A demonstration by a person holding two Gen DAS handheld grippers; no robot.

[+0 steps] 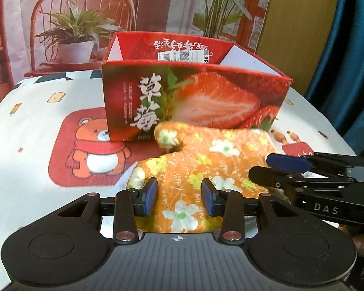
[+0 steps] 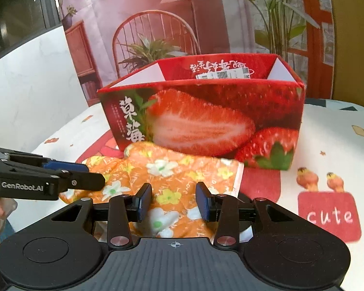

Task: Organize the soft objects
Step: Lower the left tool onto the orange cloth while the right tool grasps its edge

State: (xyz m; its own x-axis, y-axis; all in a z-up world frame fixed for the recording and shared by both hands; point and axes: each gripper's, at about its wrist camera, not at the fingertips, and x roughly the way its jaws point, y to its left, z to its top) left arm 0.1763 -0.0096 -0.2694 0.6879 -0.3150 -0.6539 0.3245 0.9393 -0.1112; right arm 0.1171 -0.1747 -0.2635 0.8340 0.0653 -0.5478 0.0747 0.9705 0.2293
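Both tongs, left (image 1: 179,198) and right (image 2: 173,202), stand apart, empty, over the orange floral cloth (image 1: 206,167); the strawberry box (image 1: 194,97) lies at twelve o'clock, just beyond it

Near edge of cloth (image 1: 196,169) hidden under my own frame. Box (image 1: 194,97) floor out of sight behind its front wall. Label (image 1: 182,55) print too small.

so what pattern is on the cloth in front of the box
Orange cloth with white and yellow flowers, clearest in the left wrist view.
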